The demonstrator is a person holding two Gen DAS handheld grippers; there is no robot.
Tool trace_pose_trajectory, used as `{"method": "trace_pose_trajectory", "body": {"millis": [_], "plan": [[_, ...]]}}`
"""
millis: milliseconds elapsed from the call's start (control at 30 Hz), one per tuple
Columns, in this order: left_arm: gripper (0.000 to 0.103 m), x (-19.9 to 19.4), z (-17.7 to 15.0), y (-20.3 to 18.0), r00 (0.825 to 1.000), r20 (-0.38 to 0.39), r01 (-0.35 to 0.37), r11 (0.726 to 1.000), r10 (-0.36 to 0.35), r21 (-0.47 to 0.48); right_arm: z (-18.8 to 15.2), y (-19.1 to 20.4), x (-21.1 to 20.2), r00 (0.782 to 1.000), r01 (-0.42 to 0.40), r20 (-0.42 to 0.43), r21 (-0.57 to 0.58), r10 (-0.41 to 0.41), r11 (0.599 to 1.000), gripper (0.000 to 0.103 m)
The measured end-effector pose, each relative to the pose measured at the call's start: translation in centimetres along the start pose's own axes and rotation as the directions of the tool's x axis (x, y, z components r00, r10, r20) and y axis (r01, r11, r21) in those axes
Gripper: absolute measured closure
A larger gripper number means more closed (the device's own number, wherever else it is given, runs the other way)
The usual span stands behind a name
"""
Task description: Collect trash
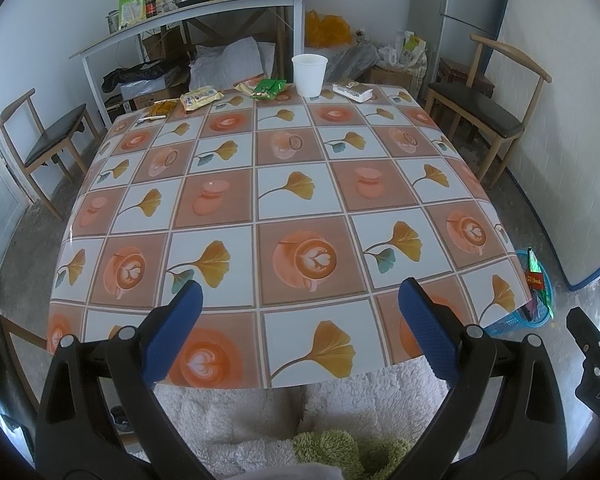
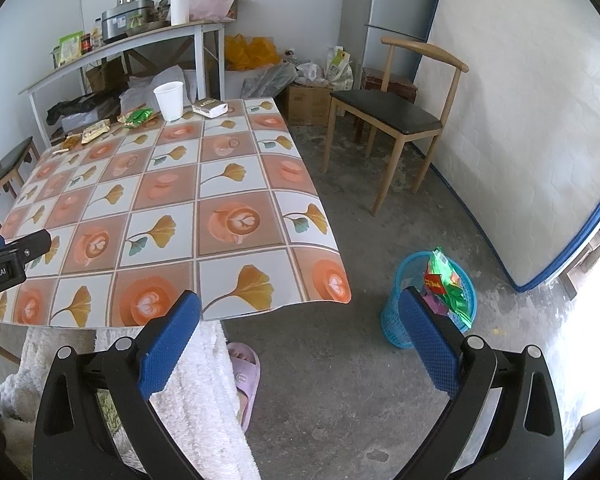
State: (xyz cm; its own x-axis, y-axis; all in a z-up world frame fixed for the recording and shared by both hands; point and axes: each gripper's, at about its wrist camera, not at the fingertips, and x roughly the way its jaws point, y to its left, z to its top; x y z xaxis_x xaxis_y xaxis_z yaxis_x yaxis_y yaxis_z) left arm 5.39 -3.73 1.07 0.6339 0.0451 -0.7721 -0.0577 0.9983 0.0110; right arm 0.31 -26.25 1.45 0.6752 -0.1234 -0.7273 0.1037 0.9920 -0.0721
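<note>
Both the left claw (image 1: 300,332) and the right claw (image 2: 300,336) hang wide open and empty at the near edge of the surface (image 1: 300,200). The trash, a white cup (image 1: 309,75), a green wrapper (image 1: 268,89) and other packets, lies along the far edge; the blue basket (image 2: 404,320) stands on the floor to the right. Reach far, pinch one flat wrapper by its edge, then carry it over the basket

Table (image 1: 284,208): cup (image 1: 309,70), wrappers (image 1: 201,98), tissue pack (image 1: 353,90) along far edge.
</note>
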Motion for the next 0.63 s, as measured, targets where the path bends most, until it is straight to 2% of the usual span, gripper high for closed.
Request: {"method": "trace_pose_trajectory", "body": {"millis": [633], "plan": [[0.009, 0.06, 0.05, 0.08, 1.0, -0.001, 0.003, 1.0, -0.003, -0.003, 0.04, 0.08, -0.02, 1.0, -0.001, -0.002, -0.001, 0.001, 1.0, 0.007]]}}
